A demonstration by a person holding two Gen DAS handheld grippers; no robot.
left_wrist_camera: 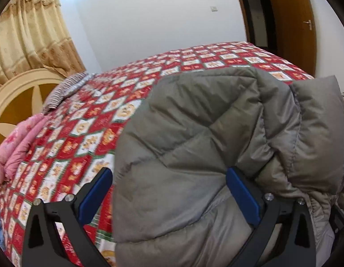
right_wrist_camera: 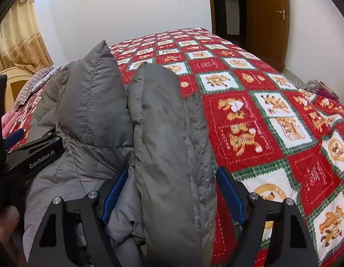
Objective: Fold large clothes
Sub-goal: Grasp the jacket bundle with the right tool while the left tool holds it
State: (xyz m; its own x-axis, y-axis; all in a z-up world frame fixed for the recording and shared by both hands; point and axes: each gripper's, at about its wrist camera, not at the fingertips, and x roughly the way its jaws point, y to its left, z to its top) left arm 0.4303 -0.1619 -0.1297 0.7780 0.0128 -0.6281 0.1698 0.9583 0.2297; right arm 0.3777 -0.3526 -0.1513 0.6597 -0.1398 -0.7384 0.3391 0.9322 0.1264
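The puffy jacket (left_wrist_camera: pixel 207 146) is grey-olive, lying on a bedspread (right_wrist_camera: pixel 272 115) of red and white squares with green edging and orange-gold figures. A pink quilt (left_wrist_camera: pixel 20 142), a striped pillow (left_wrist_camera: pixel 65 86) and golden patterned curtains (left_wrist_camera: pixel 31 33) show beyond.

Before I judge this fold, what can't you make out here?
- Jacket lower part: left wrist view, cut off by the bottom edge.
- Left tongs grip: the jacket bulges between the pads, contact unclear.
- Right tongs grip: same.
- Bedspread pattern: left view, blurred.
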